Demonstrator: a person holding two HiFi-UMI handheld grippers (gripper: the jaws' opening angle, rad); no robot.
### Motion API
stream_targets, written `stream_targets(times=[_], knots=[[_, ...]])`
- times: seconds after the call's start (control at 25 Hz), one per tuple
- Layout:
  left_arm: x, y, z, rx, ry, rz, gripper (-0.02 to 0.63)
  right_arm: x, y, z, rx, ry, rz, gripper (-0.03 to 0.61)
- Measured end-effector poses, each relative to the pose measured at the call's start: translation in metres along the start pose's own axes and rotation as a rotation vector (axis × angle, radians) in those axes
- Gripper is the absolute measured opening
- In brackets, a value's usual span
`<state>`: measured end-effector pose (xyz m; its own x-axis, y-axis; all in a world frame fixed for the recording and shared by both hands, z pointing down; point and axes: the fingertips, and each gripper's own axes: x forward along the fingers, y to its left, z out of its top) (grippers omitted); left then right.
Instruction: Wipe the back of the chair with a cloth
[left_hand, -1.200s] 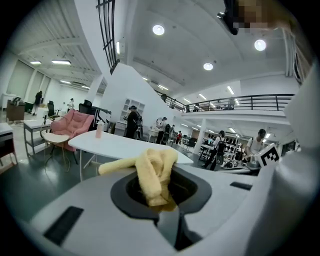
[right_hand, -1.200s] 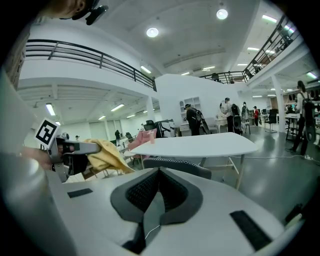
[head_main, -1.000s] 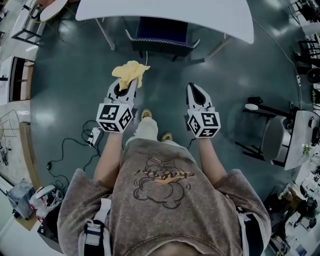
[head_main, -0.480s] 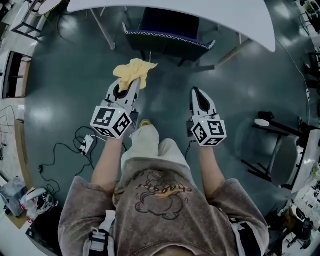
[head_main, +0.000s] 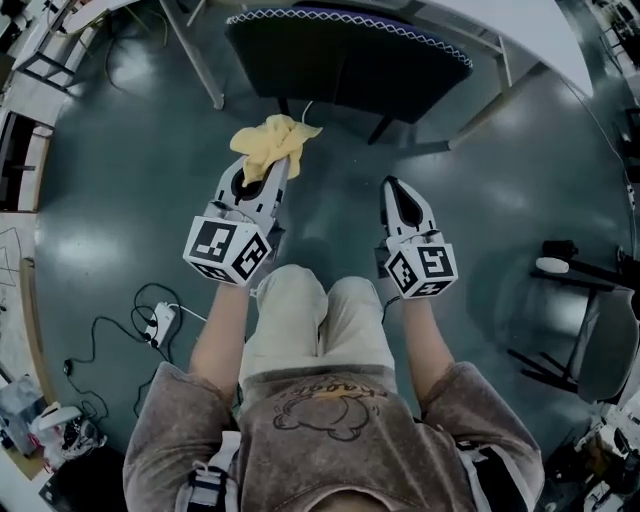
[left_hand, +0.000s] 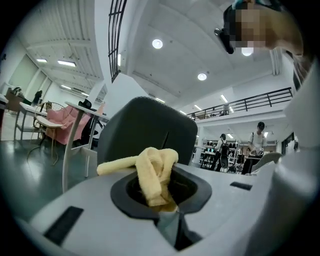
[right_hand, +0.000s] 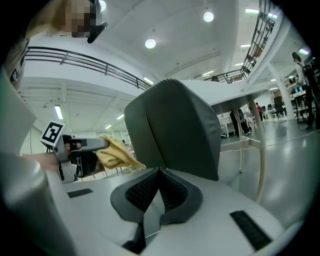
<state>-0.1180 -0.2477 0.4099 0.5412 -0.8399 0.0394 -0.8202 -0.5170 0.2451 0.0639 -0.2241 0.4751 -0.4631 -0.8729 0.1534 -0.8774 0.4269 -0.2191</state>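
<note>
The dark chair (head_main: 350, 55) stands under the white table, its back facing me; the back (left_hand: 147, 130) (right_hand: 175, 127) fills both gripper views. My left gripper (head_main: 277, 165) is shut on a crumpled yellow cloth (head_main: 268, 140) (left_hand: 152, 172) a short way in front of the chair back, not touching it. The right gripper view also catches that cloth (right_hand: 117, 152) from the side. My right gripper (head_main: 392, 187) is shut with nothing in it, level with the left one and a little short of the chair.
A white table (head_main: 560, 40) stands over the chair, with slanting legs (head_main: 195, 55) at left and right. Cables and a power strip (head_main: 155, 320) lie on the floor at left. Another chair (head_main: 590, 345) is at right.
I have stepped forward: the chair has come closer and larger in the head view. Both grippers keep their pose, the left still holding the cloth.
</note>
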Motion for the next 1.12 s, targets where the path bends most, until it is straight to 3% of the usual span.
stream_targets(times=[0.2, 0.52, 1.12], knots=[[0.009, 0.015, -0.048, 0.025, -0.041, 0.015, 0.066, 0.017, -0.011, -0.061, -0.017, -0.01, 0.031, 0.026], [0.003, 0.012, -0.095, 0.063, -0.057, 0.022, 0.066, 0.02, -0.022, -0.127, -0.022, -0.021, 0.06, 0.026], [-0.013, -0.004, -0.097, 0.11, -0.06, 0.034, 0.066, -0.003, -0.022, -0.153, -0.047, -0.013, 0.064, 0.026]])
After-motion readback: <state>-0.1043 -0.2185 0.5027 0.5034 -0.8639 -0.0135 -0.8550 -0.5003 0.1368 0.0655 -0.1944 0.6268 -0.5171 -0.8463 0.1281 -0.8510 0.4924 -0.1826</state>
